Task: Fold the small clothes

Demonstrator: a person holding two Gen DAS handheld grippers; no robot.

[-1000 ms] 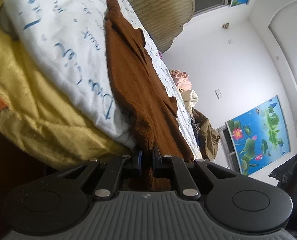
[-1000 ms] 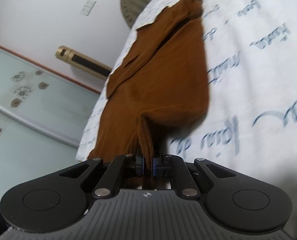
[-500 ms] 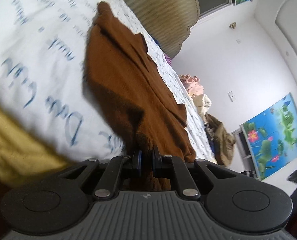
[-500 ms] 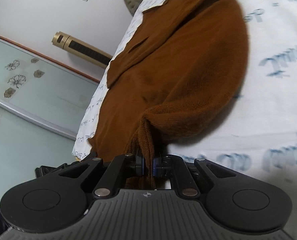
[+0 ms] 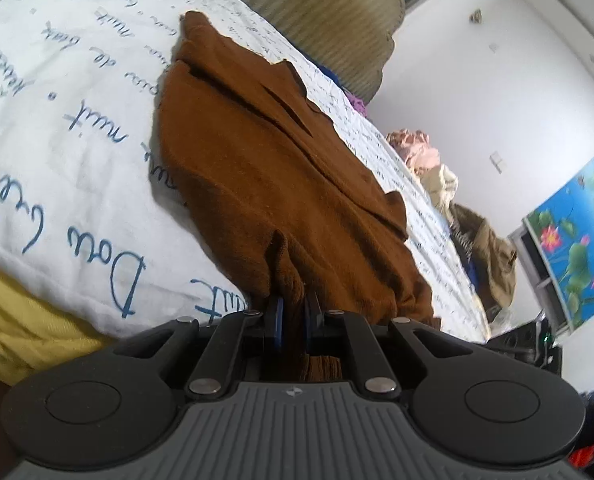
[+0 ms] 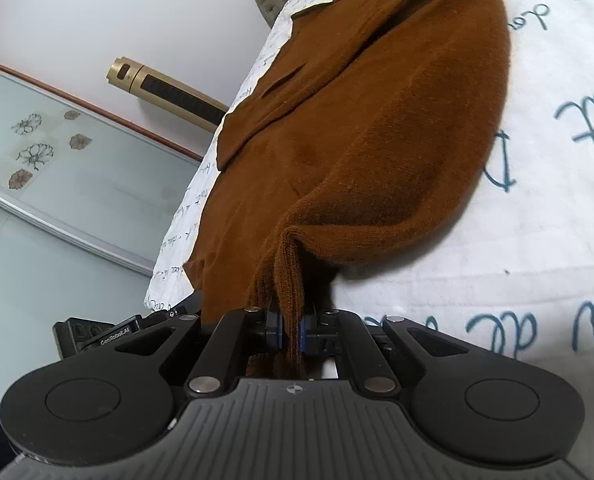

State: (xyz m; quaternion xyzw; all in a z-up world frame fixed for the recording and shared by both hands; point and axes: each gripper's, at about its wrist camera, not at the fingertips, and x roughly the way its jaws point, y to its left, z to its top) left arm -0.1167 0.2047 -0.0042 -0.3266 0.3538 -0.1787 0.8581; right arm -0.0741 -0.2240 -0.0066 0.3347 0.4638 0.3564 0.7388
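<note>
A brown knit sweater lies spread on a bed, on a white sheet printed with blue handwriting. Both claws hold its near hem.

The left claw is narrow, and its blue pads pinch a gathered fold of the hem. From this grip the cloth runs up and away over the sheet. A yellow blanket shows under the sheet at the lower left edge.

The right claw is also narrow and its jaws are closing a little more on a bunch of the ribbed hem, which stands between the pads (some cloth hangs down behind them). From there the sweater bulges up in a rounded fold and then lies flat toward the far end of the sheet.

At the head of the bed stands a padded headboard. Near the far side of the bed lies a heap of other clothes. On the wall hangs a lotus picture. In the right view, a gold cylinder device stands by the wall.
</note>
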